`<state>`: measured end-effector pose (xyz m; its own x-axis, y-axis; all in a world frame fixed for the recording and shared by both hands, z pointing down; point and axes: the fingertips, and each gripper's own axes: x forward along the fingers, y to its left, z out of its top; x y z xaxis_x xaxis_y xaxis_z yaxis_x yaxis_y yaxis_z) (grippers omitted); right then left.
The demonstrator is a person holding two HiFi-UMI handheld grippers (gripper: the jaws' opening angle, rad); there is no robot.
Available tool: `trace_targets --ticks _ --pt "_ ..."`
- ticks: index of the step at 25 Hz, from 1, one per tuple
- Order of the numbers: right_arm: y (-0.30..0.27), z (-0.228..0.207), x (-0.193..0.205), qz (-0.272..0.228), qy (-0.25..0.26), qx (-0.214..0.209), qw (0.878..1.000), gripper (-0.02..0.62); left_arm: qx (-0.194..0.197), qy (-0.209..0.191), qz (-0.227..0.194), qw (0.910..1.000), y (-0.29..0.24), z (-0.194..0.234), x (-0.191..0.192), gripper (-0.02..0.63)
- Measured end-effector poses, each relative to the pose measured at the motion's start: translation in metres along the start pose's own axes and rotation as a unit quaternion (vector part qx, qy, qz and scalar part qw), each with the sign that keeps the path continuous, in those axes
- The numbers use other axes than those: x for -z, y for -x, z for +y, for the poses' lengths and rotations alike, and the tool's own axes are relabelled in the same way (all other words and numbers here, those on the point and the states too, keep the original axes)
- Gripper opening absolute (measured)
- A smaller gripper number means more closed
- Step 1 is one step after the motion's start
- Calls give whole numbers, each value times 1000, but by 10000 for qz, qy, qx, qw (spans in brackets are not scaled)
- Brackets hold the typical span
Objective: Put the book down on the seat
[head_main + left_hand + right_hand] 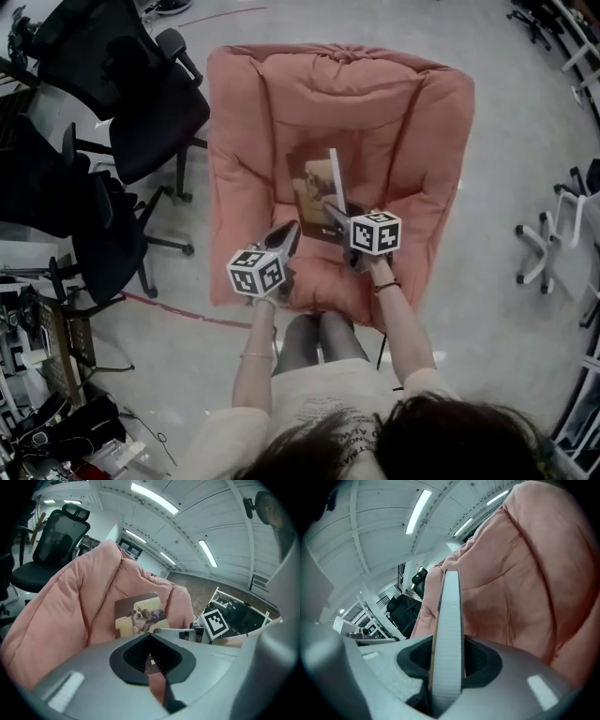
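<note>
Book (314,183) is clamped edge-up in right gripper (334,214) over pink seat (323,277); left gripper (291,234) closed, empty. Toppling is risked on release.

Both forearms reached forward side by side, left forearm (251,349) and right forearm (405,317) nearly parallel. Both grippers pitched slightly down. Left gripper (292,232): jaws together, nothing between them. Right gripper (332,214): jaws clamped on book (447,634), held edge-on.
</note>
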<state>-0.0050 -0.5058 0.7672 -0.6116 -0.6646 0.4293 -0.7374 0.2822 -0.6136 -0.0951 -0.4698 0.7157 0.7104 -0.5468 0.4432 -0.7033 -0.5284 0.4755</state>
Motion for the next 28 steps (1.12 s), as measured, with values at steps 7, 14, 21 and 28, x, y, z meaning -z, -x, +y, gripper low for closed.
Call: trace_targets --ticks 7,14,21,28 --pt "-24 -22 23 311 181 74 9993 147 -85 91 93 9999 -16 14 16 -6" --pt "-35 -35 31 347 261 156 9989 147 -113 165 146 9997 -26 18 24 -6" --pt "-43 -43 53 848 623 350 9938 149 -193 262 222 9992 -23 21 31 -6" --pt "-41 -57 74 1252 483 740 9882 168 -331 263 248 9988 -16 22 35 -6"
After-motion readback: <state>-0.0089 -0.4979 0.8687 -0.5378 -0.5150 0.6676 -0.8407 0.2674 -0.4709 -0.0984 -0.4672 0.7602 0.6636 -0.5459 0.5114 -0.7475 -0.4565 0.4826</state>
